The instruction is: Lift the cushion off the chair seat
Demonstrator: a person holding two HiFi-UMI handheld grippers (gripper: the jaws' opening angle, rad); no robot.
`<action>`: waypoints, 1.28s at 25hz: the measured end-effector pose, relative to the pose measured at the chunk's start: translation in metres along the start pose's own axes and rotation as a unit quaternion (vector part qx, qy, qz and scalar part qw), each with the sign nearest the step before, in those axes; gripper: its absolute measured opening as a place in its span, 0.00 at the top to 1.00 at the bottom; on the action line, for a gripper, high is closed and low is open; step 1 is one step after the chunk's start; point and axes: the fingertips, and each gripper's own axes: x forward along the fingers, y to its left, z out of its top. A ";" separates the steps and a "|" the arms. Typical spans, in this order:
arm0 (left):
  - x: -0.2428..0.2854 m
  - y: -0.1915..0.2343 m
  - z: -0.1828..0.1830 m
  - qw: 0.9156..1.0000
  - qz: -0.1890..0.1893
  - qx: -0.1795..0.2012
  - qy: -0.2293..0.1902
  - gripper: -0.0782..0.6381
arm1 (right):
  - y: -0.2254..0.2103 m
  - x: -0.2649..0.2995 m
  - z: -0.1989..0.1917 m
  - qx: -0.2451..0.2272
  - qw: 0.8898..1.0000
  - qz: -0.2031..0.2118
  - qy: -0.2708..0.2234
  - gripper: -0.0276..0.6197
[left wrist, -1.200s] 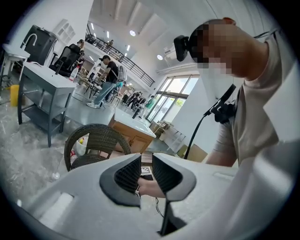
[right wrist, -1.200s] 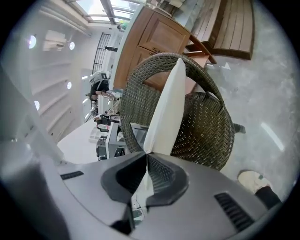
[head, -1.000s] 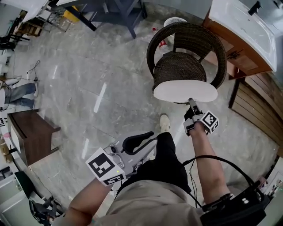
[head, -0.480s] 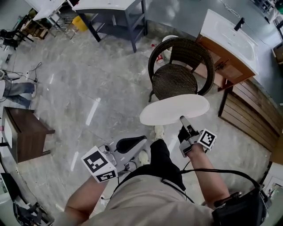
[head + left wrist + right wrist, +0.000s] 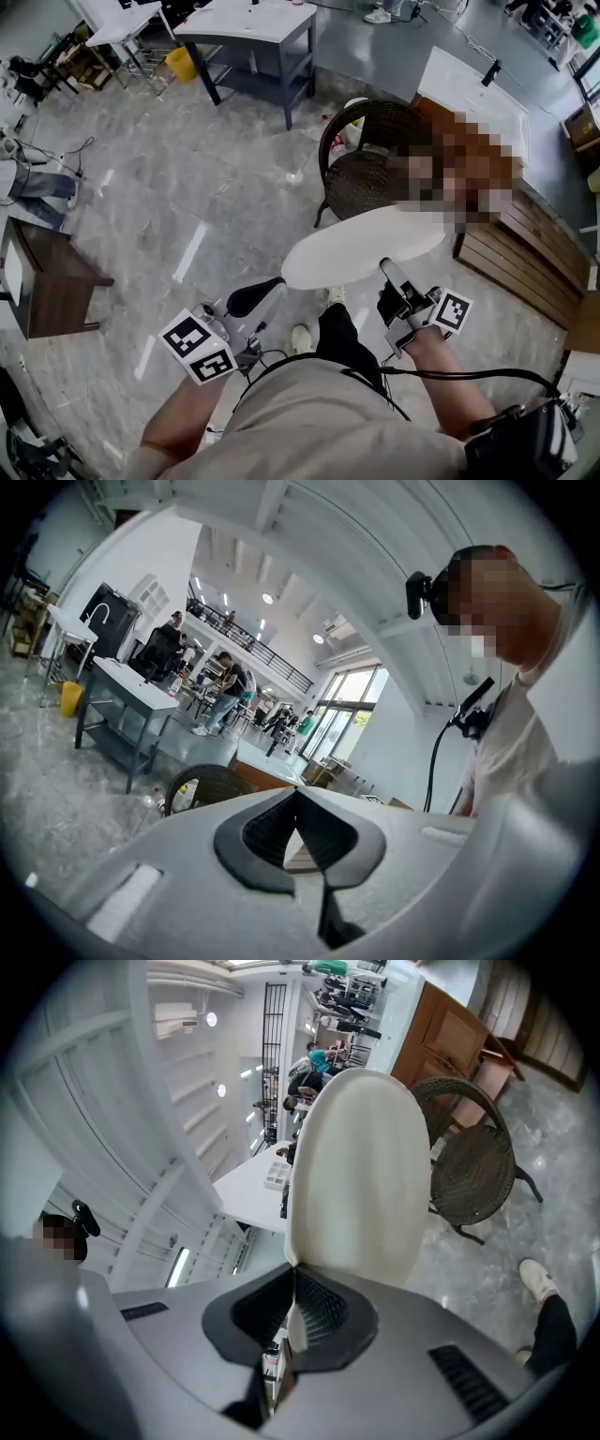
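The white oval cushion (image 5: 361, 248) hangs in the air, clear of the dark wicker chair (image 5: 367, 183) behind it. My right gripper (image 5: 386, 268) is shut on the cushion's near edge. In the right gripper view the cushion (image 5: 361, 1166) stands up from the jaws of the right gripper (image 5: 292, 1279), with its rim pinched between the pads; the bare-seated chair (image 5: 473, 1171) is to the right. My left gripper (image 5: 251, 298) is low at the left, away from the cushion. In its own view the left gripper (image 5: 297, 794) has its tips together on nothing, and the chair's back (image 5: 202, 782) shows beyond.
A dark wooden side table (image 5: 47, 277) stands at the left, a grey metal table (image 5: 253, 33) at the back, and a white-topped wooden cabinet (image 5: 473, 80) behind the chair. Wooden slats (image 5: 530, 253) lie at the right. My shoe (image 5: 301, 337) is on the grey floor.
The cushion has come up off the chair seat and towards me in the right gripper. Both grippers have risen, the left one shifting a little left.
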 end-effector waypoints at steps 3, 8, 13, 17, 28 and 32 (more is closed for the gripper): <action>-0.017 -0.006 0.006 1.000 0.007 0.004 -0.013 0.88 | 0.030 -0.008 -0.020 -0.007 1.000 0.018 0.008 0.92; -0.042 -0.012 0.014 0.999 0.015 0.007 -0.036 0.88 | 0.071 -0.021 -0.055 -0.015 0.999 0.038 0.027 0.92; -0.054 -0.014 0.017 0.999 0.016 0.004 -0.048 0.88 | 0.093 -0.030 -0.075 -0.016 0.998 0.050 0.032 0.92; -0.064 -0.019 0.012 0.998 0.016 0.002 -0.054 0.88 | 0.099 -0.037 -0.090 -0.024 0.998 0.052 0.038 0.92; -0.072 -0.033 0.000 0.999 0.009 0.009 -0.053 0.88 | 0.110 -0.049 -0.094 -0.039 0.997 0.062 0.028 0.92; -0.077 -0.032 -0.004 0.999 0.012 0.007 -0.052 0.88 | 0.112 -0.049 -0.098 -0.041 0.997 0.067 0.027 0.92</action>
